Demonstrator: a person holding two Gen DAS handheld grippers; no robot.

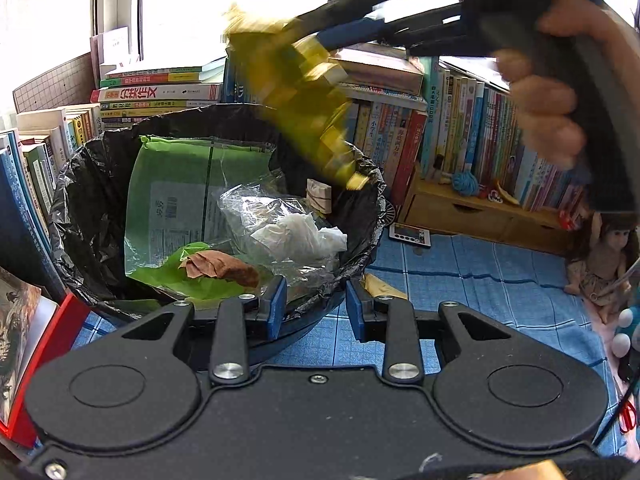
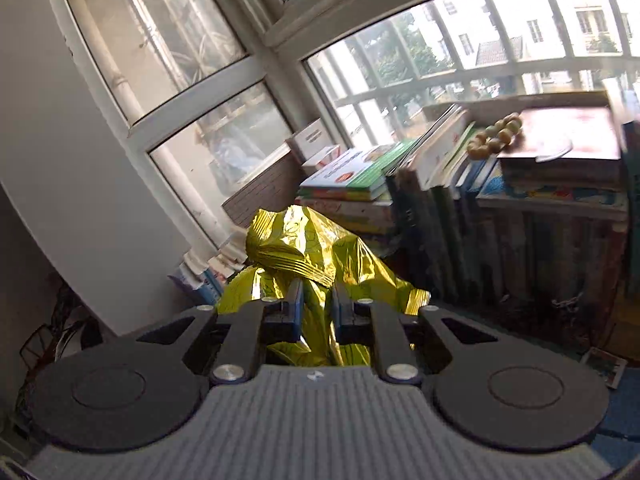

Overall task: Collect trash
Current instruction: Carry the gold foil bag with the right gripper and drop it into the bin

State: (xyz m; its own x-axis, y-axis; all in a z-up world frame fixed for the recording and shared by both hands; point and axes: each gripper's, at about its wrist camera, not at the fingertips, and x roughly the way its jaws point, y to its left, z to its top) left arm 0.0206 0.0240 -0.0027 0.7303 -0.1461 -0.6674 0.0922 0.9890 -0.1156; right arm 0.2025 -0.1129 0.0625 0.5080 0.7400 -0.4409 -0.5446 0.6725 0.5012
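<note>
In the left wrist view, the left gripper (image 1: pixel 316 306) sits at the near rim of the trash bin (image 1: pixel 80 208), its jaws partly spread with the bin's edge and black liner between them; whether the pads press on that rim cannot be told. If they are only loosely on it, the bin could tip or slide when something lands inside. Beyond, the bin already holds a green bag (image 1: pixel 172 184), clear plastic and a crumpled tissue (image 1: pixel 300 236).

Above the far rim hangs the yellow foil wrapper (image 1: pixel 304 96), pinched by the right gripper (image 2: pixel 318 308), whose blue pads are squeezed onto the crumpled foil. The wrapper dangles over the rim's far edge rather than the middle of the bin, so an early release might drop it outside, onto the blue checked tabletop (image 1: pixel 480 280). The slick foil could also slip from the pinch while the hand (image 1: pixel 548 92) is moving.
</note>
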